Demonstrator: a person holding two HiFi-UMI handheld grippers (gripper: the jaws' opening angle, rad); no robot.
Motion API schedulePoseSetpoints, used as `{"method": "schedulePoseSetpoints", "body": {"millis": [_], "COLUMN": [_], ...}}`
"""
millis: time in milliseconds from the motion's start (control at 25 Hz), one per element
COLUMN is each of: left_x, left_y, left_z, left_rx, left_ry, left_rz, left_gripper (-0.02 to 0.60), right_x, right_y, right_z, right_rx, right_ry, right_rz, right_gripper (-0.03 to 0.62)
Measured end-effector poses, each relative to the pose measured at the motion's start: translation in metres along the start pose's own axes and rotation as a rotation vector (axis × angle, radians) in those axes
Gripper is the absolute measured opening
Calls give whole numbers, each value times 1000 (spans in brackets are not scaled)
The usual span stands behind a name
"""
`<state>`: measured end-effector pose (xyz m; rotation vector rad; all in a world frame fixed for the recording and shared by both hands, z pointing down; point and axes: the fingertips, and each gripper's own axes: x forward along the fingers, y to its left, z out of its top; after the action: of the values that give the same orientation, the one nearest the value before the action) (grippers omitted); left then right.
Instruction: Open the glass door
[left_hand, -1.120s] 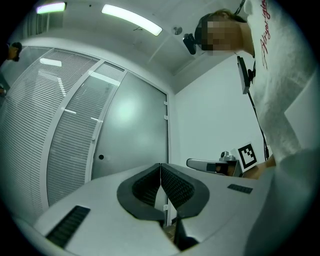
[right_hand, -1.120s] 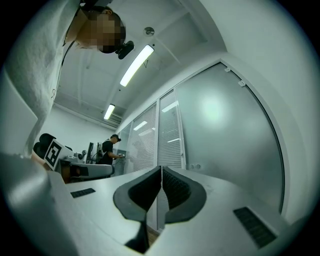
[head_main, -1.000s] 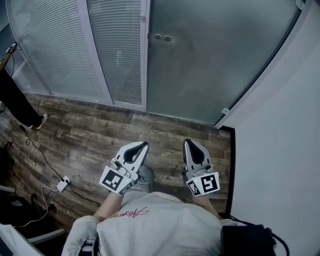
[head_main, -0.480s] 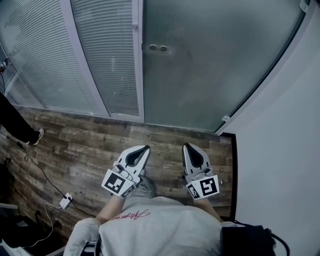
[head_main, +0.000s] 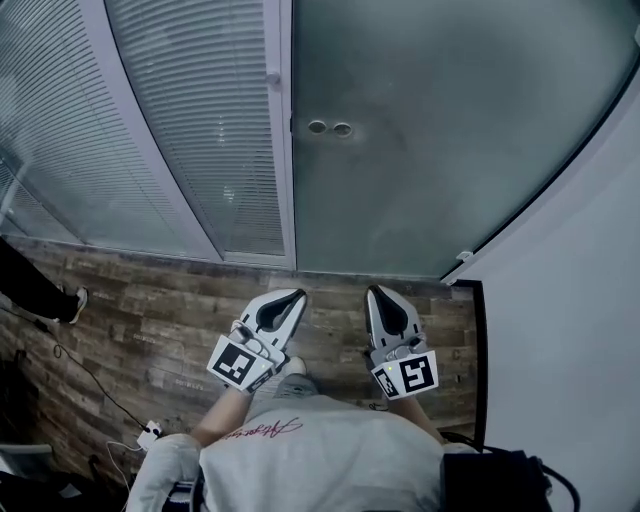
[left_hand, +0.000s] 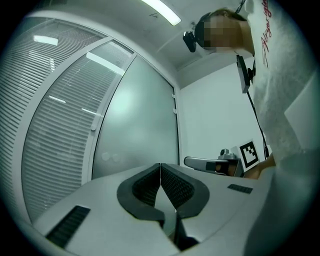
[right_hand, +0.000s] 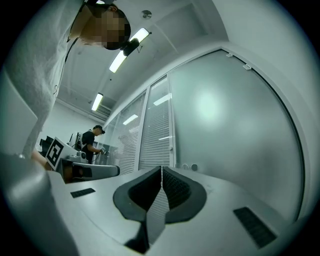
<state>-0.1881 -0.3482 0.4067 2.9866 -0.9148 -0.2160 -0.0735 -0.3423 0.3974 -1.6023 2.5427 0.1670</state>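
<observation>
Side by side, both tools point at the frosted grey-green glass door (head_main: 440, 130), which stands ahead of them and clearly apart from their tips. The left hand-held gripper (head_main: 297, 295) has its ribbed dark pads pressed together with nothing between them, as the left gripper view shows (left_hand: 160, 166). The right hand-held gripper (head_main: 375, 291) is likewise pressed together and empty (right_hand: 161, 170). Two small round metal fittings (head_main: 330, 128) sit on the door near its left edge, ahead of the gap between the two hand-held grippers: to the left of the jaws in the right gripper's neighbour's view (left_hand: 110, 157) and just right of the jaws in the right gripper view (right_hand: 189, 167). Left of the door, beyond the left hand-held gripper, stands a glass panel covered by pale horizontal blinds (head_main: 190, 130). Below both lies a dark wooden plank floor (head_main: 150, 300), and a plain white wall (head_main: 570, 330) runs along the right hand-held gripper's outer side. Far to the right hand-held gripper's left, a person in dark clothes (right_hand: 91, 142) stands by the blinds.
</observation>
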Motion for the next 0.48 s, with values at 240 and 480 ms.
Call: {"method": "schedulePoseSetpoints", "body": {"millis": [240,480], "left_x": [29,45], "left_y": [54,85], "left_z": [9,12], "left_rx": [2,-4], "left_ry": [-17,-14], "left_rz": [-25,-30], "left_gripper": [17,17], "right_x": [60,97], "right_y": [-13,-19], "right_z": [-9,-10], "right_rx": [-11,-20], "right_ry": [0,13], "right_rz": [-28,-13], "right_gripper": [20,20]}}
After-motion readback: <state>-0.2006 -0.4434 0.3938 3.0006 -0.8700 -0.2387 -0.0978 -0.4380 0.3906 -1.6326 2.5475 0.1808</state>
